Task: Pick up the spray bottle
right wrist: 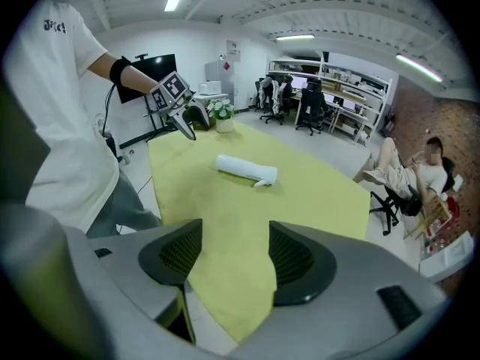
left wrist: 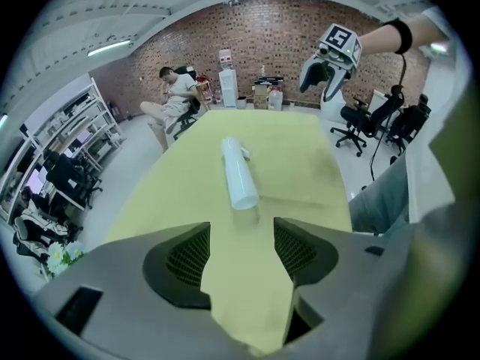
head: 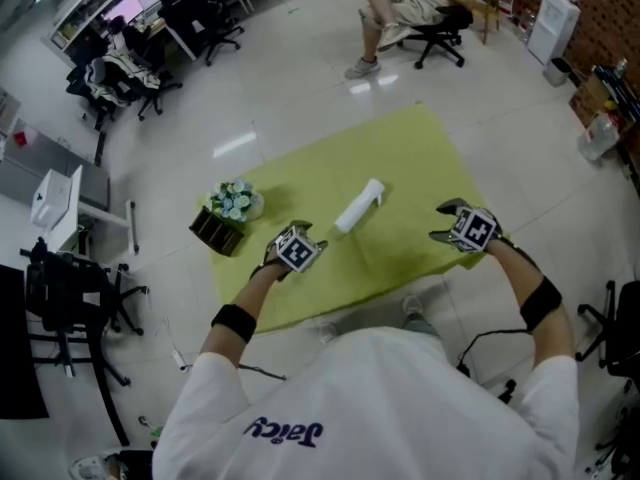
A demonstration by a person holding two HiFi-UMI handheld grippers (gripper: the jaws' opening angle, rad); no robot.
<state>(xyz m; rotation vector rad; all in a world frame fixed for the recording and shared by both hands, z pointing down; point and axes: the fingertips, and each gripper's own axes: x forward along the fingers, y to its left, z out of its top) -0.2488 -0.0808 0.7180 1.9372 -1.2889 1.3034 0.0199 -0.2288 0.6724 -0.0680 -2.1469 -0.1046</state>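
Note:
A white spray bottle point(head: 358, 208) lies on its side in the middle of the yellow-green cloth point(head: 410, 148) that covers the table. My left gripper point(head: 312, 239) hovers over the near edge, just left of the bottle's base; its jaws stand a little apart with nothing between them. My right gripper point(head: 442, 223) hangs over the near right corner, a short way from the bottle, also slightly open and empty. In the left gripper view the bottle point(left wrist: 240, 175) lies straight ahead beyond the jaws. In the right gripper view the bottle point(right wrist: 246, 169) lies crosswise, nozzle to the right.
A pot of pale flowers point(head: 233, 199) and a dark basket point(head: 217, 231) stand at the table's left corner. A person sits on an office chair point(head: 438, 26) beyond the far side. Desks and chairs point(head: 190, 13) line the room's back left.

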